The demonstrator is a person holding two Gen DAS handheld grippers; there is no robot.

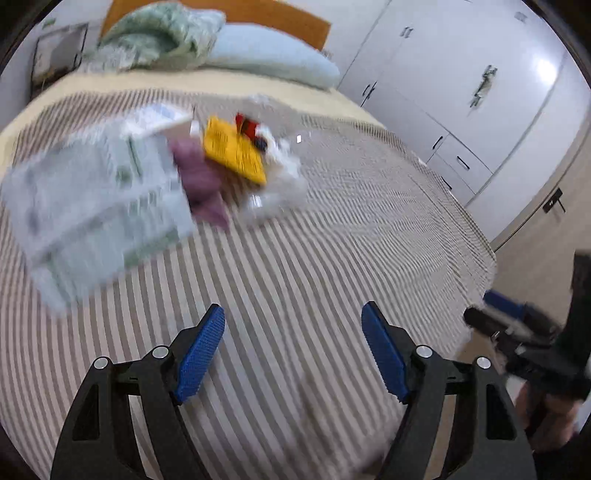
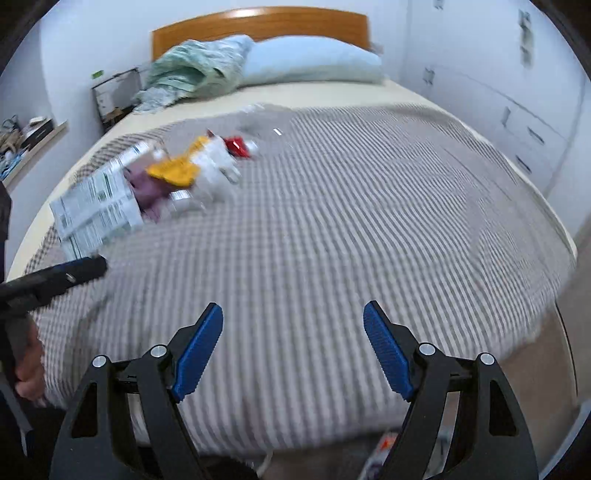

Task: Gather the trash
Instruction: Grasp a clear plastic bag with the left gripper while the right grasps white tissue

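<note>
1. Left gripper (image 1: 293,325): your jaws stand wide apart with nothing between the blue pads (image 1: 201,354); only the striped blanket (image 1: 332,221) shows in the gap.
2. Right gripper (image 2: 293,325): your jaws likewise stand wide apart, and nothing is held; bare blanket lies between the pads.
3. Trash pile (image 2: 177,173): it lies on the blanket toward the left side of the bed, well apart from both of your grippers and nearer the pillows than the foot. The frames are blurred, so details are rough.
4. White printed carton (image 1: 96,206): the largest piece, at the near left end of the pile, lying flat.
5. Yellow packet (image 1: 234,149): it rests on the pile just beside the carton, tilted.
6. Purple crumpled item (image 1: 199,177): it sits between the carton and the yellow packet, partly under both.
7. Red wrapper (image 2: 236,146): it lies at the far end of the pile, touching white crumpled material (image 2: 216,162).
8. Bed furnishings: a pale blue pillow (image 2: 310,61) and a green bundled cover (image 2: 192,70) against a wooden headboard (image 2: 258,22).
9. White wardrobe (image 1: 461,92): it stands along the right side of the bed.
10. Your other hand: in the left view the right gripper shows at the right edge; in the right view the left gripper (image 2: 74,271) shows at the left edge.
</note>
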